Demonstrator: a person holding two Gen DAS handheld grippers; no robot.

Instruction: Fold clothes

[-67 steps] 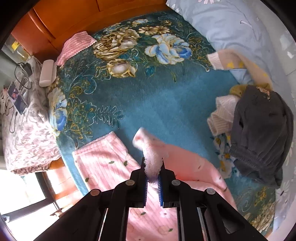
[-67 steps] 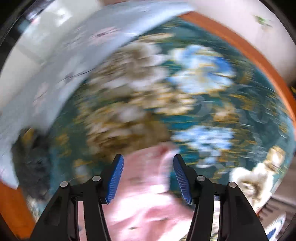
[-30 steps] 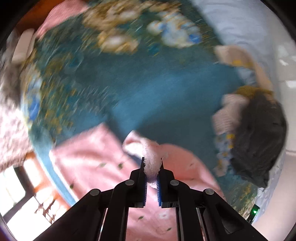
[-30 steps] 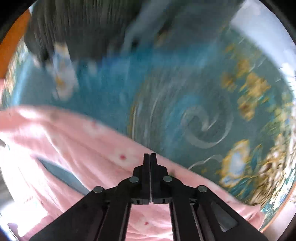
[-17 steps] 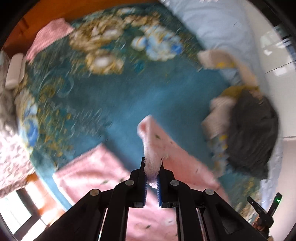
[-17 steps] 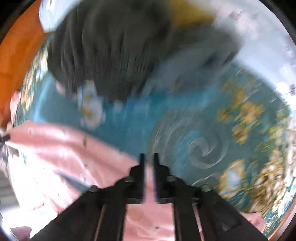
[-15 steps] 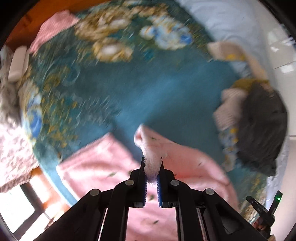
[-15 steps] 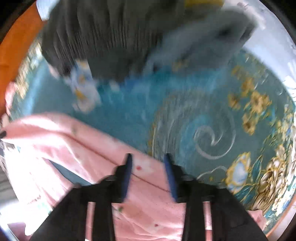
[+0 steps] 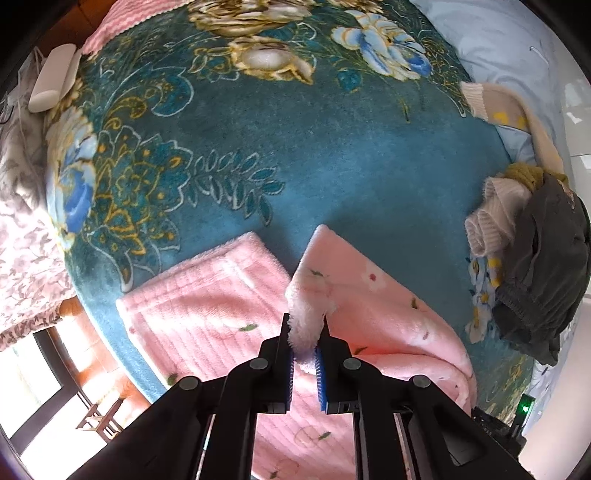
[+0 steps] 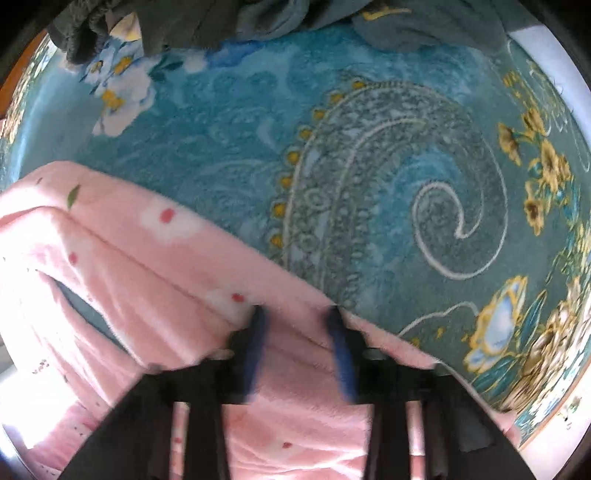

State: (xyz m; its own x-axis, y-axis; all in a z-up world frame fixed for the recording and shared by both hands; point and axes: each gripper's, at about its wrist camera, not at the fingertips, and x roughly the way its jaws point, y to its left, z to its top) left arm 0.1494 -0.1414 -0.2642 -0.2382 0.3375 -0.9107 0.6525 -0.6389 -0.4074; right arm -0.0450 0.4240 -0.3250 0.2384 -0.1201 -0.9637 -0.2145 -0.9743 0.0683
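A pink fleece garment (image 9: 221, 295) with small flower prints lies on the teal floral blanket (image 9: 314, 147). My left gripper (image 9: 306, 345) is shut on a fluffy pink edge of it and holds that edge lifted, so one flap (image 9: 369, 295) stands folded over. In the right wrist view the same pink garment (image 10: 147, 266) lies across the lower left. My right gripper (image 10: 299, 332) is open, its blue-padded jaws blurred and spread over the garment's edge, holding nothing.
A pile of dark grey and cream clothes (image 9: 535, 258) lies at the right, also at the top of the right wrist view (image 10: 184, 22). A light blue pillow (image 9: 498, 44) is far right. A white object (image 9: 51, 85) and folded pink cloth (image 9: 122, 22) lie far left.
My right gripper was shut a second ago and has opened over the pink garment's edge. My left gripper keeps its hold and the lifted flap has swung with it.
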